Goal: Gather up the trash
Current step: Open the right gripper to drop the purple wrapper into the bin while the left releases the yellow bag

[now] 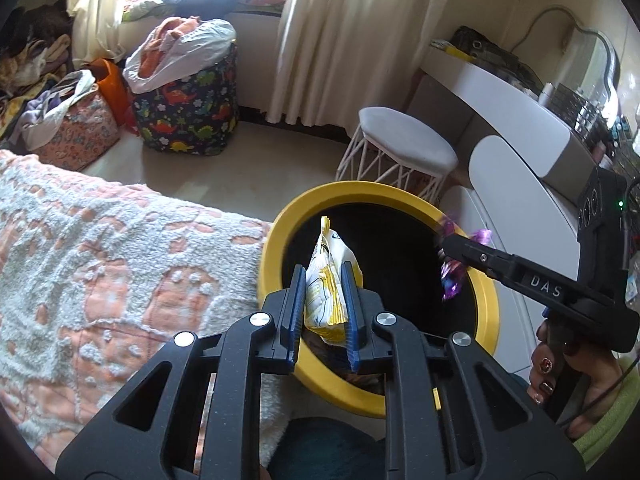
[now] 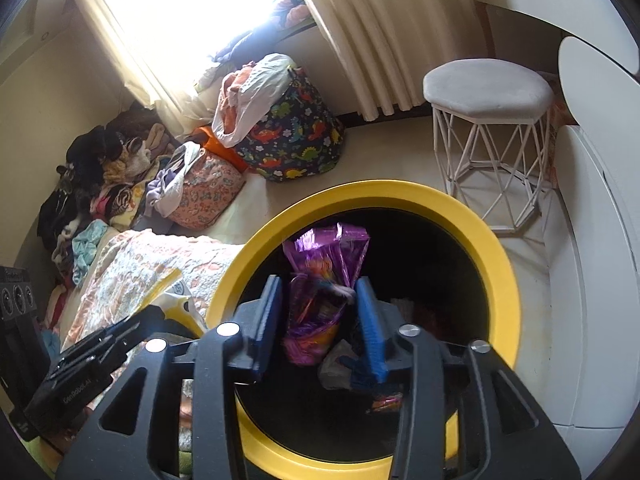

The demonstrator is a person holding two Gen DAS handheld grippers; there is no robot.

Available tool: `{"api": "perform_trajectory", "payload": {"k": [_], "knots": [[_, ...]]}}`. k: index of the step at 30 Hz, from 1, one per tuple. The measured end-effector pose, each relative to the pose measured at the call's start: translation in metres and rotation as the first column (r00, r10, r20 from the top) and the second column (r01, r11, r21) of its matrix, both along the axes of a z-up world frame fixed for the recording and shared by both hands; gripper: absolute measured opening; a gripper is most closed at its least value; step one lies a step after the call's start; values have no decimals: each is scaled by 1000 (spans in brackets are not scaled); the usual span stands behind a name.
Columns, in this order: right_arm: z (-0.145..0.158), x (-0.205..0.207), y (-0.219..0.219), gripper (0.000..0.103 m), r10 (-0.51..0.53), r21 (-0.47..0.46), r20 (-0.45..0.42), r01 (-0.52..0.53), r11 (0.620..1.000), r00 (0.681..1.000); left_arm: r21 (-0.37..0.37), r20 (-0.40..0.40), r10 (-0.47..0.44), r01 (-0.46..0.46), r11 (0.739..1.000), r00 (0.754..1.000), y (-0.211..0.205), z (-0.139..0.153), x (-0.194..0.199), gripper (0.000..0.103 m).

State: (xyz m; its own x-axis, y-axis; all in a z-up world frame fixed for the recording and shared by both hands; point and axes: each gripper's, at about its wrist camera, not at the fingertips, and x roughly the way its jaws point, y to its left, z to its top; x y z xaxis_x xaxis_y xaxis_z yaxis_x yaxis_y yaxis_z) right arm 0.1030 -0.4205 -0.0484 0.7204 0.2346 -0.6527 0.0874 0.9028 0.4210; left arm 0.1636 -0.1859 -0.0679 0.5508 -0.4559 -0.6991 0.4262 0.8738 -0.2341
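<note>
My left gripper is shut on a white and yellow snack packet and holds it over the open mouth of a yellow-rimmed black bin. My right gripper is over the same bin; its jaws stand apart with a purple foil wrapper between them, blurred, and I cannot tell whether the pads touch it. In the left wrist view the right gripper reaches in from the right with the purple wrapper at its tip. Other trash lies in the bin's dark bottom.
A bed with a pink and white blanket lies left of the bin. A white wire-frame stool and a white desk stand to the right. A dinosaur-print bag and piles of clothes sit by the curtained window.
</note>
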Motion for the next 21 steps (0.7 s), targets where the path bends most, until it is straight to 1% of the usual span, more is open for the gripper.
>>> {"api": "perform_trajectory", "payload": {"k": [2,7,9,11,13,16,18,20,21], "knots": [[1,-4,-5,50,-15,7,3,15,1000,1000,5,2,-17,17,1000,1000,-8,-1,0,12],[3,-16,-21,58,-52,15,7,52,999,999,22,-1,-44,44,999,999,-27,-4,0,12],[5,-21,-26,60,-67,14,11,67,998,998,21,1,-50,50,998,999,-31,-3,-2,17],[6,-25,-30,63,-77,7,14,77,997,997,23,5,-56,55,998,998,-35,-3,-4,34],[7,-29,-32,65,-83,2,19,83,997,996,21,11,-57,57,998,998,-36,-2,-6,40],[9,-35,-35,68,-85,-2,24,86,996,996,20,14,-44,43,999,999,-37,-1,-8,57],[11,-39,-34,71,-87,-16,30,87,996,996,18,17,-36,35,999,999,-37,0,-9,64],[13,-41,-33,73,-87,-27,38,88,996,995,21,24,-25,25,999,999,-35,2,-11,75],[14,-43,-33,74,-87,-31,41,88,996,995,23,28,-20,20,1000,999,-35,3,-13,78]]}}
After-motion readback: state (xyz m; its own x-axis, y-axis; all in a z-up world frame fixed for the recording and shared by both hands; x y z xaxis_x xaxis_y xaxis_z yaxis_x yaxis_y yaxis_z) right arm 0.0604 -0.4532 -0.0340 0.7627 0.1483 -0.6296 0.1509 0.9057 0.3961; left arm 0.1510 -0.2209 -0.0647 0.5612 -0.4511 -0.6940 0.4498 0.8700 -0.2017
